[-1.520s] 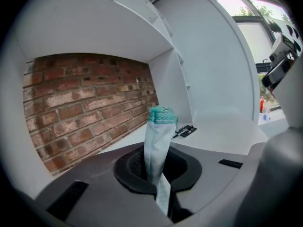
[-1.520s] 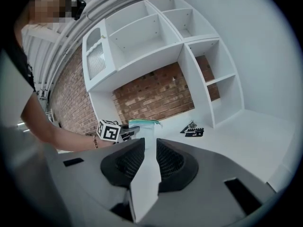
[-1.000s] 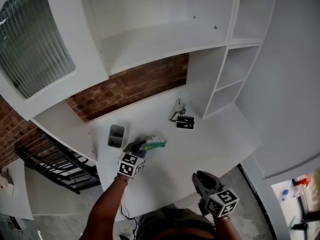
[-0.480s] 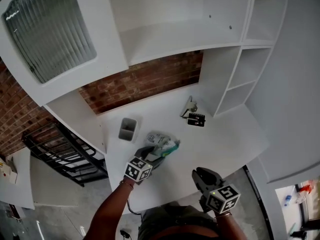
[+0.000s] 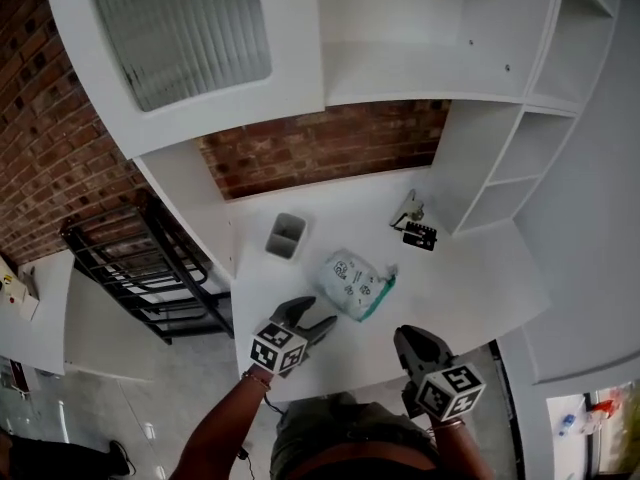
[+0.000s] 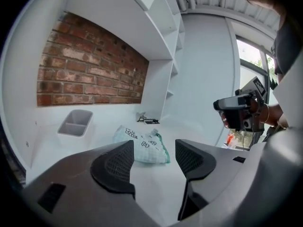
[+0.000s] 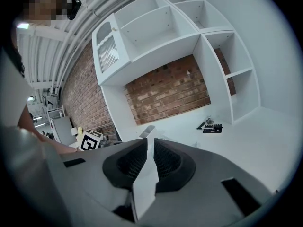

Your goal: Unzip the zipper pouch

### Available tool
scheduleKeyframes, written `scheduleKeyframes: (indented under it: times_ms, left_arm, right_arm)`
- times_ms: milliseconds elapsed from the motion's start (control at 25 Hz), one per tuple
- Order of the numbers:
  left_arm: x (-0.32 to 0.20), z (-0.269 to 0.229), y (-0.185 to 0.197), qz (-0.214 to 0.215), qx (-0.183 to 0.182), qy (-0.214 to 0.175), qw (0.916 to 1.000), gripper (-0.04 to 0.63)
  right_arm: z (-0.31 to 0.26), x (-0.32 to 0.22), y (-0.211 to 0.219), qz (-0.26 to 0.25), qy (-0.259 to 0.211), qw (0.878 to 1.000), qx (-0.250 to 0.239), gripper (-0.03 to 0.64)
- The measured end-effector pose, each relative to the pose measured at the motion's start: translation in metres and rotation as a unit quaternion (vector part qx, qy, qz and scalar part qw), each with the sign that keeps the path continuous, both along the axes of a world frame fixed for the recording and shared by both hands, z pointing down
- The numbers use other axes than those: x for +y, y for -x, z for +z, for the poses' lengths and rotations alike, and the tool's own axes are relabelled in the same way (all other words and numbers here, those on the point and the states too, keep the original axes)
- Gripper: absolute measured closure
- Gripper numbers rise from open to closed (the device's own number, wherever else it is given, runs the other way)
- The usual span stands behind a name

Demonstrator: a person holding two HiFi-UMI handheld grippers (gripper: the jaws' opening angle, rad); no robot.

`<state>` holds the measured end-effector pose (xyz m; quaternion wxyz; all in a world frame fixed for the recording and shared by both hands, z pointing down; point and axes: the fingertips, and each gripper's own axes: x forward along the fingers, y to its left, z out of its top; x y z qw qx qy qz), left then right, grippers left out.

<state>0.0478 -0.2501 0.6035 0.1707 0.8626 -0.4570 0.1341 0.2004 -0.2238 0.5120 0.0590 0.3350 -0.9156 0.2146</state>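
Backing off the white-and-green cloth zipper pouch (image 5: 352,285), left gripper (image 5: 312,318) jaws just opening (nothing between), right gripper (image 5: 410,338) pressed together.

zipper pouch (image 5: 355,285) state unclear, black clutter (image 5: 419,234) unidentifiable

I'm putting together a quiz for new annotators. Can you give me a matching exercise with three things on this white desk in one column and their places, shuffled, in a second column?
Things:
1. pouch
2. grey tub
3. black tool

Places:
A. back right, beside the open shelves
B. middle of the desk
C. back left, near the brick wall

Pairs: 1-B; 2-C; 3-A
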Motion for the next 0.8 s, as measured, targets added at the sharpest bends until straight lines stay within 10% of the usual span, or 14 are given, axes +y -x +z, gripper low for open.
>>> scheduleKeyframes:
  times_ms: [800]
  left_arm:
    - [0.101,-0.059,0.064,-0.168,0.014,-0.085,0.9821,0.588]
  right_arm:
    - [0.005,0.01,0.041,-0.05,-0.014,0.998,0.03,0.615]
